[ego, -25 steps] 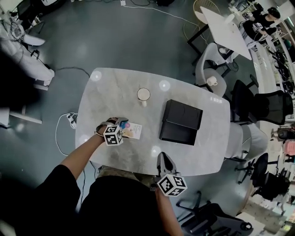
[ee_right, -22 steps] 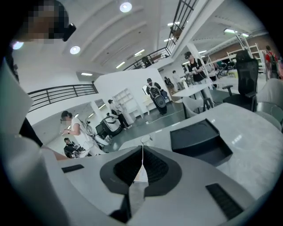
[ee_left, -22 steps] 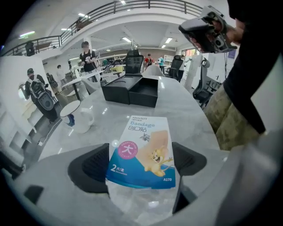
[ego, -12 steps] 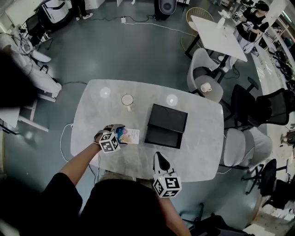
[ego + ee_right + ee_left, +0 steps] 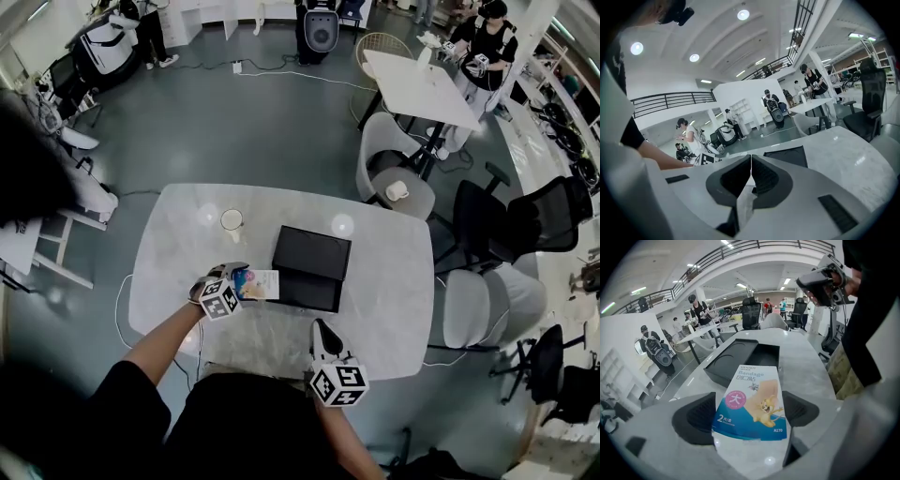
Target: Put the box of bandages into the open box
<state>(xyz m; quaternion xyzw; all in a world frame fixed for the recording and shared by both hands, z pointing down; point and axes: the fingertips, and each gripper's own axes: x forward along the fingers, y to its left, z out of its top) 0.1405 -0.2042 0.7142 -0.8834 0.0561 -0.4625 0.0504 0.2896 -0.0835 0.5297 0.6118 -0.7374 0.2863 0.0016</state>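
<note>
**The left gripper (image 5: 750, 412) is bringing the bandages up to the black box.**

Its jaws are pinching the flat blue-and-white cardboard box of bandages (image 5: 752, 404) by its two long sides. Over the last second it has been closing the gap, and the packet's far end is now sitting just beside the near-left edge of the shallow black open box (image 5: 309, 267) on the pale grey marbled table (image 5: 394, 281). Whether the packet is hanging clear of the tabletop is hard to tell. The right gripper (image 5: 322, 330) is waiting at the table's near edge, jaws pressed together on nothing. Clearing the rim and letting go are probably all that is remaining.
</note>
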